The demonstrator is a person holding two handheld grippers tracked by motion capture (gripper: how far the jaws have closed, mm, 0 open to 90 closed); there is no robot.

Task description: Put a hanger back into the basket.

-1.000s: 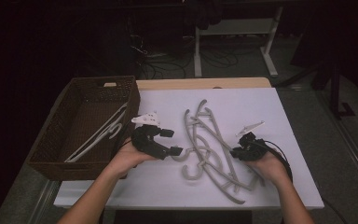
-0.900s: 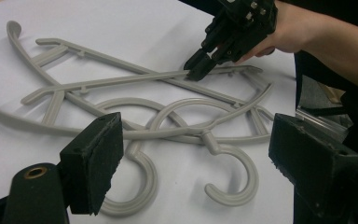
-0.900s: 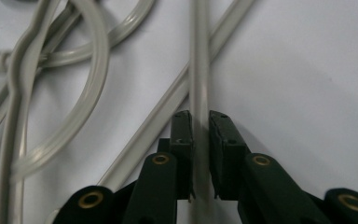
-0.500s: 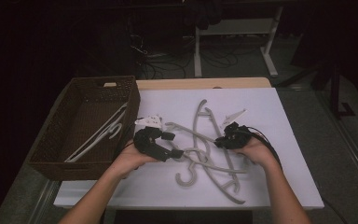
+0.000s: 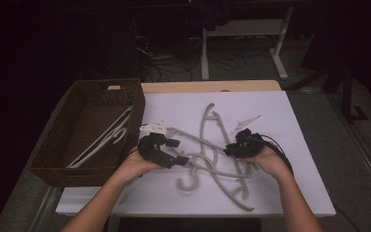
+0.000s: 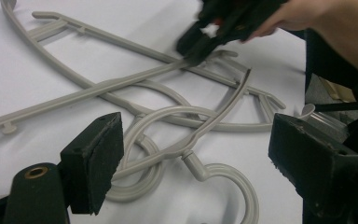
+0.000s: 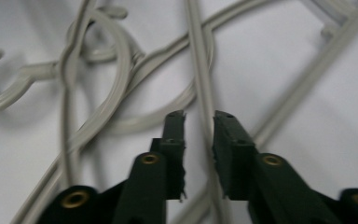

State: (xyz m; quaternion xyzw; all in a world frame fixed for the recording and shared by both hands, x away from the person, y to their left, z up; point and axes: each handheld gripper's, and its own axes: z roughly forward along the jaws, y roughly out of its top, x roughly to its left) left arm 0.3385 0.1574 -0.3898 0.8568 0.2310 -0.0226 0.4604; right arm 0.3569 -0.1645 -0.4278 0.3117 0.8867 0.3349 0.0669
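Observation:
Several grey plastic hangers (image 5: 207,157) lie tangled on the white table top (image 5: 290,193). My left gripper (image 5: 183,160) sits at the pile's left side, open wide, and two hanger hooks (image 6: 177,154) lie on the table between its pads (image 6: 93,165). My right gripper (image 5: 227,151) is at the pile's right side, low over a straight hanger bar (image 7: 200,70). That bar runs into the narrow gap of the right gripper (image 7: 199,116), whose jaws stand a little apart around it. The right gripper (image 6: 200,44) appears far off in the left gripper view, its tips at the bar.
A brown wicker basket (image 5: 53,150) stands at the table's left with pale hangers (image 5: 104,140) inside. A wooden strip (image 5: 212,86) borders the far edge. Beyond it are dark floor, cables and a desk frame (image 5: 244,43).
My right gripper has moved left from the table's right side onto the hanger pile. My left gripper has shifted slightly right and stays open.

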